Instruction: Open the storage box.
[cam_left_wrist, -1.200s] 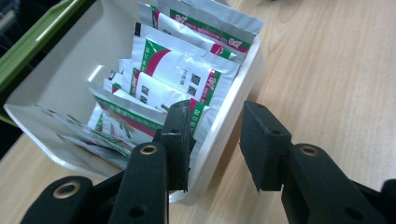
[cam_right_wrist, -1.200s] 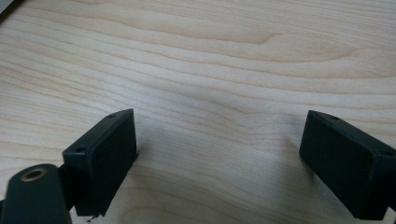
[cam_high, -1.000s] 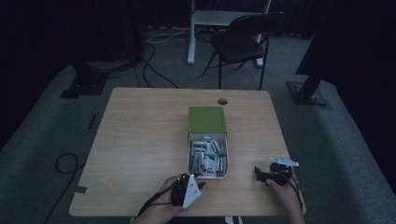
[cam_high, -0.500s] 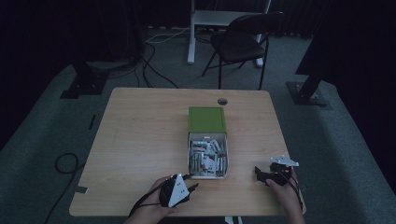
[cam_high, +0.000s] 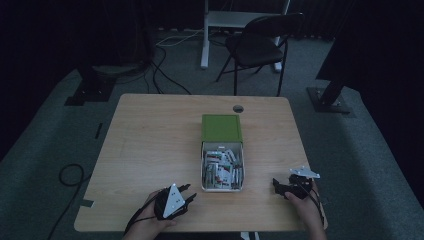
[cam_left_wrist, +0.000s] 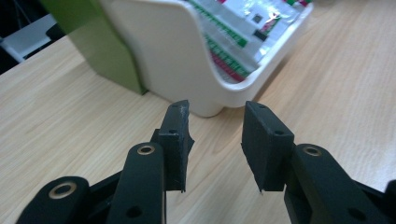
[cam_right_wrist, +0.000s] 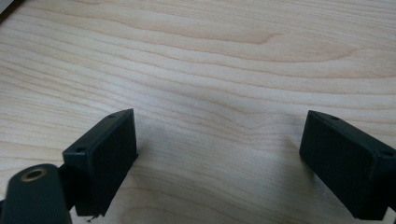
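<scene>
A white tray full of several small green, red and white packets sits right of the table's centre. A green box stands against its far end. My left gripper lies near the front edge, left of the tray's near corner. In the left gripper view the left gripper points at the tray's wall and the packets. Its jaws stand a little apart with nothing between them. My right gripper rests right of the tray; the right gripper is wide open over bare wood.
The wooden table has a round cable hole behind the green box. A dark chair and a white desk leg stand beyond the far edge. Cables lie on the grey floor at the left.
My left gripper has slid left along the front edge, away from the tray's near corner. The right gripper has stayed where it was.
</scene>
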